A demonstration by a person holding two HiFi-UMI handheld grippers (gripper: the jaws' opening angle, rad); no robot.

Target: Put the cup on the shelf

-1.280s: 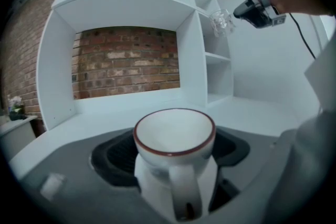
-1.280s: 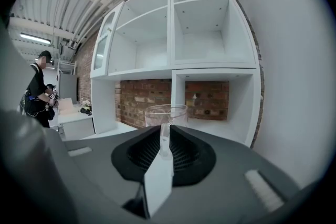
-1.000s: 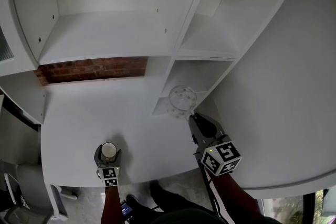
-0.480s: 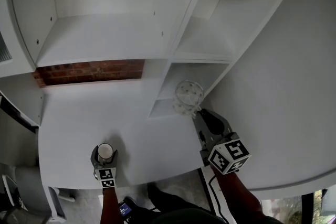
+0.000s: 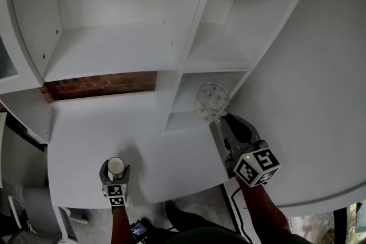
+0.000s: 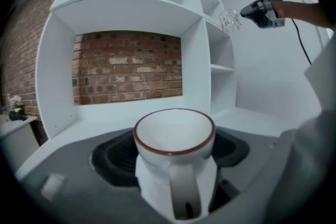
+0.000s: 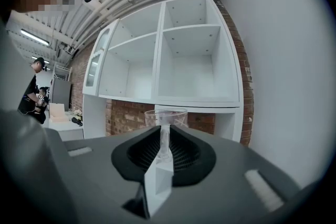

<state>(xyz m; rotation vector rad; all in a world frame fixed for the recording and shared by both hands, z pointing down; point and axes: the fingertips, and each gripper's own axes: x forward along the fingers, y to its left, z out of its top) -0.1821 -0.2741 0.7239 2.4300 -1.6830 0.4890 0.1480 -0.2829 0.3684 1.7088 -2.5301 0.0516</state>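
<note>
A white mug with a red-brown rim stands upright between the jaws of my left gripper, low over the white tabletop. In the left gripper view the mug fills the jaws, handle toward the camera, and the left gripper is shut on it. My right gripper is shut on the wall of a clear cup, held up in front of the shelf unit's narrow right column. The right gripper view shows the clear cup pinched by the right gripper.
The white shelf unit has a wide board above a brick-backed opening. A curved white wall runs close on the right. People stand far off by a table in the right gripper view.
My right gripper has risen with the clear cup, closer to the right column's lower compartments. The left gripper has lifted a little with the mug.
</note>
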